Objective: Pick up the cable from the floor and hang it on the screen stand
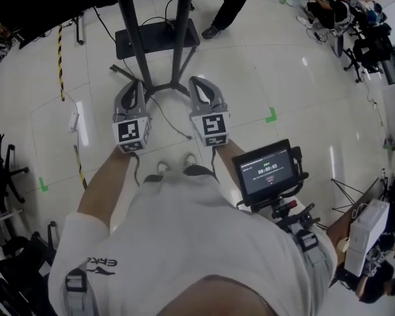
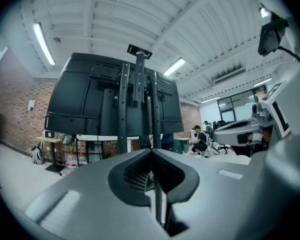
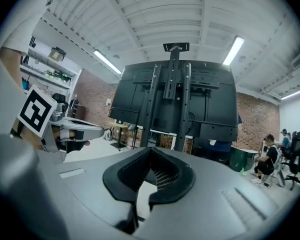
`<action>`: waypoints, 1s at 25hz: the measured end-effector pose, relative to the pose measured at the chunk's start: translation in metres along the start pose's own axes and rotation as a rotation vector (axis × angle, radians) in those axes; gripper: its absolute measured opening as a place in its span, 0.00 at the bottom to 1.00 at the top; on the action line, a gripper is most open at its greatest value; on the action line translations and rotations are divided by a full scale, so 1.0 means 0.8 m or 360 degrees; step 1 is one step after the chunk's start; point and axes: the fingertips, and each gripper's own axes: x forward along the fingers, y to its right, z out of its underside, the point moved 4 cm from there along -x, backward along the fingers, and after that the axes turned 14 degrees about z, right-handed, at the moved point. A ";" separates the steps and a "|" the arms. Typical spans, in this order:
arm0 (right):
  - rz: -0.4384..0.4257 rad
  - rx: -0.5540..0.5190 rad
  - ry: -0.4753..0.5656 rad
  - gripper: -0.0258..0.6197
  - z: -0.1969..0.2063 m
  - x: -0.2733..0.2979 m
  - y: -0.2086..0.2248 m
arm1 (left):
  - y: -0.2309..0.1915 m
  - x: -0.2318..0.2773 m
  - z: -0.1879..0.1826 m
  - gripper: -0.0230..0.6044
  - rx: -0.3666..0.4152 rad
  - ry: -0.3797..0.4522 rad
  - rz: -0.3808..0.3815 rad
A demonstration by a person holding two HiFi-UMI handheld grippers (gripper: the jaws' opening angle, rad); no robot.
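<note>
**Cable on the floor, both tools shut and empty**

Nearest the head camera, a person in a white shirt (image 1: 184, 242) carries a small black monitor with a lit screen (image 1: 266, 172) at chest height. Just ahead, the grey left tool (image 1: 137, 84) and the grey right tool (image 1: 201, 83) are held side by side, both aimed at the stand. In the left gripper view the left tool (image 2: 151, 151) has its jaws pressed tip to tip with nothing between them. The right gripper view shows the right tool (image 3: 150, 150) likewise closed and empty.

The thin black cable (image 1: 173, 124) lies on the floor between the two tools, and neither holds it. Its long axis runs on a diagonal, from the foot of the stand toward the person's shoes (image 1: 161, 168). Its near end shows just left of the right tool's rear. It is slender and dark, with a slight bend.

The glossy white tiled floor (image 1: 283, 78) carries green tape marks (image 1: 270, 116) and a yellow-and-black striped strip (image 1: 60, 54) off to the left.

Beyond stands the black metal screen stand (image 1: 135, 38), with two uprights rising from a flat base plate (image 1: 158, 37). The gripper views show the back of a large black screen (image 2: 80, 94) mounted on it. Farther off are a brick wall (image 2: 15, 109), a ribbed white ceiling with tube lights (image 2: 42, 44) and a crouched person (image 2: 200, 140).
</note>
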 end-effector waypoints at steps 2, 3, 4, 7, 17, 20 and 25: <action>-0.0020 -0.0002 -0.0018 0.06 0.004 0.000 0.000 | -0.002 -0.004 0.004 0.04 0.0006 -0.0024 -0.0032; -0.0033 -0.0004 -0.0029 0.06 0.007 -0.001 0.000 | -0.001 -0.007 0.008 0.04 0.0003 -0.0042 -0.0049; -0.0046 -0.0005 -0.0042 0.06 0.011 -0.004 0.000 | 0.001 -0.011 0.012 0.04 0.0000 -0.0064 -0.0063; -0.0078 -0.0009 -0.0090 0.06 0.032 0.007 0.001 | 0.000 -0.005 0.033 0.04 0.0001 -0.0134 -0.0083; -0.0192 -0.0026 -0.0363 0.06 0.174 0.090 -0.025 | -0.040 0.043 0.181 0.04 -0.0094 -0.0426 -0.0125; -0.0224 -0.0019 -0.0446 0.06 0.225 0.097 -0.030 | -0.037 0.051 0.231 0.04 -0.0114 -0.0510 -0.0126; -0.0284 -0.0014 -0.0532 0.06 0.305 0.110 -0.040 | -0.035 0.068 0.304 0.04 -0.0134 -0.0572 -0.0129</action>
